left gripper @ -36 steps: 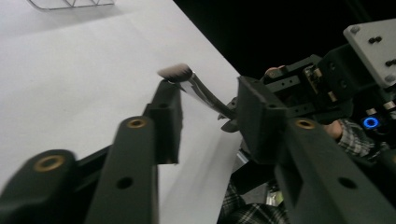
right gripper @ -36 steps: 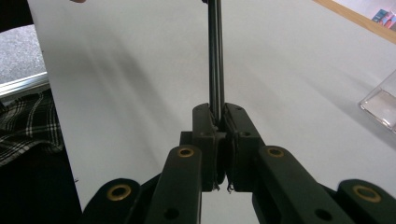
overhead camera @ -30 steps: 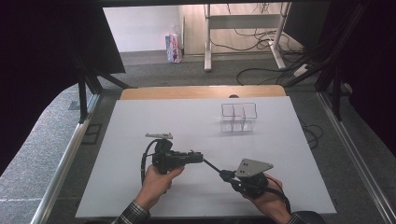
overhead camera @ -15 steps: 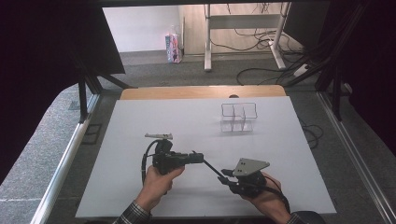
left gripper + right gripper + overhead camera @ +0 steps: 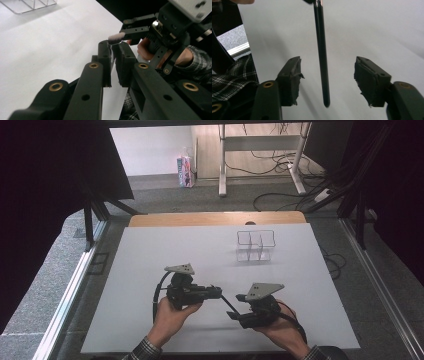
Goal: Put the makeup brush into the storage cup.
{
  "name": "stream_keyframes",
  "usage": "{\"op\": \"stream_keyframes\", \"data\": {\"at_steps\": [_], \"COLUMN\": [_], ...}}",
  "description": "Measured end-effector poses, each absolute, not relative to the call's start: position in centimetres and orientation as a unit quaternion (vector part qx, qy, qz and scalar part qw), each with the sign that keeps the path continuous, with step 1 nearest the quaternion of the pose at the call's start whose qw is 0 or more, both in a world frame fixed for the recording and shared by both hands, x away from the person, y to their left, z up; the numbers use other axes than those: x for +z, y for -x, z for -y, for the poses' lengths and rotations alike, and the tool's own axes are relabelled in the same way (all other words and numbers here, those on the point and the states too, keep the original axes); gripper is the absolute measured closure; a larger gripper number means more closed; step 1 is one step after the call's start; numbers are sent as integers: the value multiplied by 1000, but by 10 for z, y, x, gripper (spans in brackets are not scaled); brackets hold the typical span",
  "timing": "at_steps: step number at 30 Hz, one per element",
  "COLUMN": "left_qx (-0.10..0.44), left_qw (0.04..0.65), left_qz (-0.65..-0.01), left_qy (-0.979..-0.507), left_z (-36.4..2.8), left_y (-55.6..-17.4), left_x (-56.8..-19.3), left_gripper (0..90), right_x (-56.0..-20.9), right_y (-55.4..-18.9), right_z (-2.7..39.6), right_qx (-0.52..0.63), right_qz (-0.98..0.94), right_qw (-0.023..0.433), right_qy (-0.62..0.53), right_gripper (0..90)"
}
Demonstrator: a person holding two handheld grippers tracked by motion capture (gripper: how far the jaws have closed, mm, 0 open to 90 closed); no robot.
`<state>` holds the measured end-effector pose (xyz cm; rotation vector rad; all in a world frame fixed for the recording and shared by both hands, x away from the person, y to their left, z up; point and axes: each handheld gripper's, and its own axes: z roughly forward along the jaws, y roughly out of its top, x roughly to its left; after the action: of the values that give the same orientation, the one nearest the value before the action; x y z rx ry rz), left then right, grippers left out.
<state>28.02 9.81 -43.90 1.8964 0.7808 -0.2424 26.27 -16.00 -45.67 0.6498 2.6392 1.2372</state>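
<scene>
My left gripper (image 5: 113, 50) (image 5: 218, 293) is shut on a black toothbrush (image 5: 115, 38) just below its white bristle head. The slim black handle (image 5: 228, 303) (image 5: 321, 50) runs on from there and passes between the jaws of my right gripper (image 5: 327, 75) (image 5: 236, 307). Those jaws have just been opening, and both pads (image 5: 292, 75) now stand clear of the handle on either side. The two grippers meet low over the white table (image 5: 150, 270) near its front edge, each held in a hand.
A clear plastic organizer (image 5: 256, 245) (image 5: 30, 5) with several compartments stands toward the back right of the table. A plaid sleeve (image 5: 234, 75) lies close beside the right gripper. Dark frame posts and cables stand beyond the table's edges.
The right gripper's jaws have spread apart and let go of the toothbrush handle. The left gripper has risen slightly with the toothbrush in it.
</scene>
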Motion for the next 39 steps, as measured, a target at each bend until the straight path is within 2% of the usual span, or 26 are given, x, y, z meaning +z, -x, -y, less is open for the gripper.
{"op": "stream_keyframes", "data": {"at_steps": [10,12,14,18,19,21,27,31,39], "left_qx": [-87,-88,-90,-89,-85,-76,-17,14,37], "left_qw": [495,493,492,488,485,483,456,435,423], "left_qz": [-316,-318,-318,-313,-314,-314,-317,-311,-314], "left_qy": [-805,-805,-805,-810,-812,-814,-832,-845,-849], "left_z": [-91,-91,-90,-90,-89,-90,-93,-92,-95], "left_y": [-277,-277,-278,-279,-279,-278,-274,-270,-268], "left_x": [-437,-438,-440,-442,-442,-443,-443,-447,-452], "left_gripper": [833,832,832,817,784,638,359,257,132], "right_x": [-453,-452,-451,-451,-451,-451,-451,-451,-453], "right_y": [-266,-267,-266,-265,-264,-264,-265,-266,-267], "right_z": [149,147,145,143,143,144,147,148,151], "right_qx": [416,418,419,408,405,406,408,408,408], "right_qz": [-884,-884,-885,-891,-892,-892,-888,-888,-886], "right_qw": [77,73,75,80,83,79,77,77,72], "right_qy": [-198,-194,-189,-182,-182,-185,-197,-198,-206], "right_gripper": [611,682,800,834,834,835,835,834,834]}}
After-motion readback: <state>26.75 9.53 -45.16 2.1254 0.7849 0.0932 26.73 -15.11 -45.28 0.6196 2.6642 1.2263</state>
